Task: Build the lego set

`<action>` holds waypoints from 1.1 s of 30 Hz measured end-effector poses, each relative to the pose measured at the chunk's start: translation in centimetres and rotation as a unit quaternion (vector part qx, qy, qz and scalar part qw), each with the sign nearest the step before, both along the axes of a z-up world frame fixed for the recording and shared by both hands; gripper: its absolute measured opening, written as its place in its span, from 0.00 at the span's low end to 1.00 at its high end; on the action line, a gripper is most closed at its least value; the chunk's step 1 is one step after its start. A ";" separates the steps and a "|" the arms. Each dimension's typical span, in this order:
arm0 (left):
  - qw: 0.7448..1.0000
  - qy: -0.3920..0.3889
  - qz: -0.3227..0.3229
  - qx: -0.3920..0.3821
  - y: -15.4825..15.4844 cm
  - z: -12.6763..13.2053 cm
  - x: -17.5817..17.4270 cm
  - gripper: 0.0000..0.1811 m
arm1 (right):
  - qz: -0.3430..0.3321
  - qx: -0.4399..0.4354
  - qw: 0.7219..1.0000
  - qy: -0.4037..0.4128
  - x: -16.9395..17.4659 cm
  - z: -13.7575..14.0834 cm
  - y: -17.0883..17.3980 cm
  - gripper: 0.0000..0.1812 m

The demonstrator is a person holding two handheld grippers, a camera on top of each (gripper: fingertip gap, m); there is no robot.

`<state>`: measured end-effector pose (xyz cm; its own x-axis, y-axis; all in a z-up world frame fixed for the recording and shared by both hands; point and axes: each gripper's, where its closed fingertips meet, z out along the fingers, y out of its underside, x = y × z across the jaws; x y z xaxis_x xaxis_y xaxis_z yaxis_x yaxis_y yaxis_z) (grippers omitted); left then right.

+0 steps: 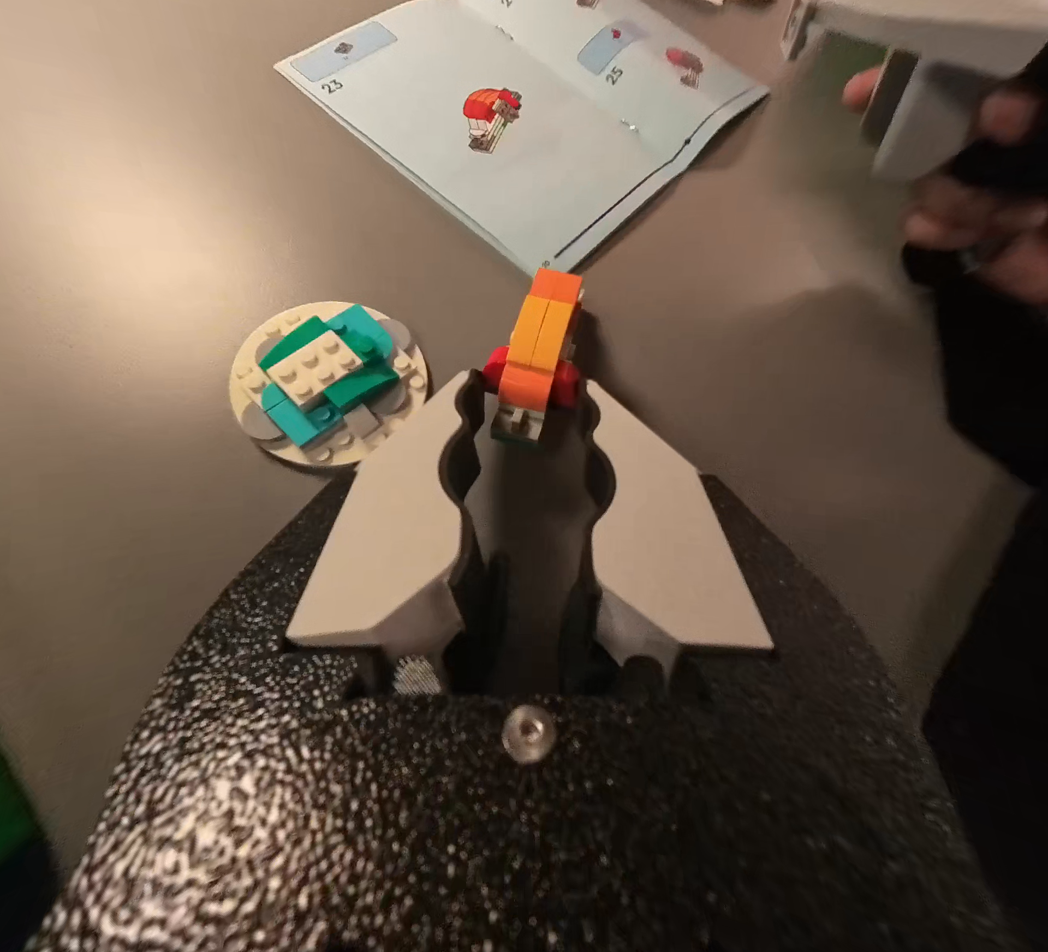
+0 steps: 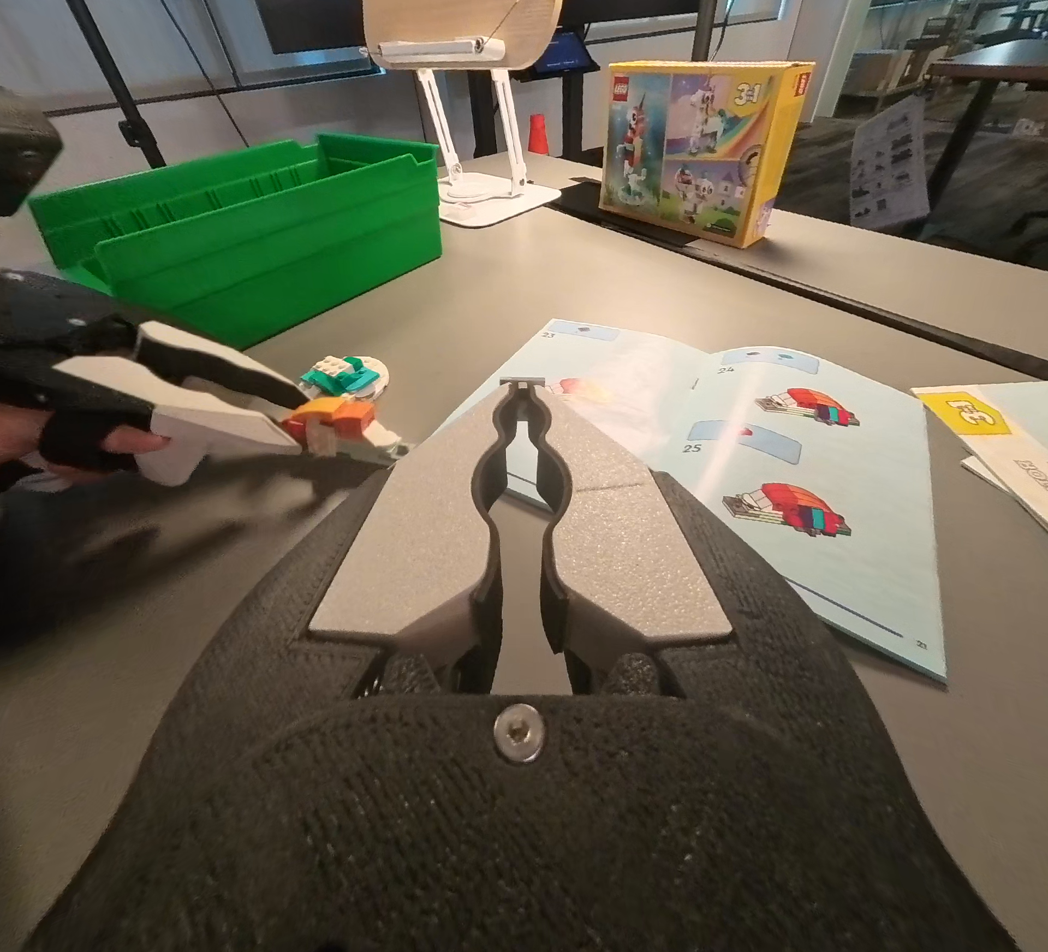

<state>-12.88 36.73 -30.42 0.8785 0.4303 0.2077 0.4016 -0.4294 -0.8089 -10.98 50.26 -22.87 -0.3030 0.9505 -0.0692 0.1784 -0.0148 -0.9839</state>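
Evidently the build was at the stage of adding a small plate to the orange sub-assembly. In the left wrist view, the left gripper (image 1: 530, 403) sat at frame centre with its fingers pinched on the orange, yellow and red model (image 1: 539, 352), gripping it by the red pieces at its near end while the rest jutted forward over the grey table (image 1: 142, 159). Just to the left of it in the frame, the round white base with teal and green bricks (image 1: 330, 383) rested on the table, apart from the gripper.

In the right wrist view, the right gripper (image 2: 523, 386) was at frame centre, its fingers drawn nearly together on a small flat grey plate (image 2: 523, 379) held at the very tips. Behind it lay the open instruction booklet (image 2: 794, 471), spread across the right of the frame; a second booklet (image 2: 992, 431) showed at the right edge. The green bin (image 2: 255, 244) stood at upper left and the yellow set box (image 2: 703, 153) at upper right.

Judging from this, the next move called for bringing the grey plate across to the held model, lining up its studs squarely, then pressing down while the left gripper braced. The plate was tiny and held at its edge, so a skewed approach could twist it out of the pinch.
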 end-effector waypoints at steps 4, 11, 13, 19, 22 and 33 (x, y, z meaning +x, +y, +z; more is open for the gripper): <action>1.000 0.008 -0.003 -0.007 -0.3 -0.3 0.1 0.17 | 0.001 0.003 1.000 0.001 0.0 0.0 -0.1 0.00; 0.999 0.037 -0.015 -0.028 -0.6 -0.6 -0.1 0.17 | 0.005 0.002 1.000 -0.003 0.0 -0.3 -0.3 0.00; 0.998 0.047 -0.019 -0.041 -0.6 -0.9 -0.1 0.17 | 0.007 0.003 1.000 -0.005 0.0 -0.4 -0.4 0.00; 0.999 -0.004 -0.042 -0.030 -0.1 -0.9 1.1 0.28 | 0.009 0.001 1.000 -0.008 -0.1 -0.6 -0.5 0.00; 0.997 -0.038 -0.066 -0.030 0.2 -0.8 2.4 0.35 | 0.010 0.000 1.000 -0.011 -0.1 -0.8 -0.5 0.00; 0.955 -0.104 -0.270 0.062 4.9 4.0 8.1 0.33 | -0.026 0.012 1.000 0.003 0.1 0.2 1.7 0.00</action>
<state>-4.76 41.59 -26.37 0.8991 -0.1135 0.4228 0.3068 -0.5256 -0.7935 -10.86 52.00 -22.69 -0.2544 0.9660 -0.0450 0.1714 -0.0007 -0.9852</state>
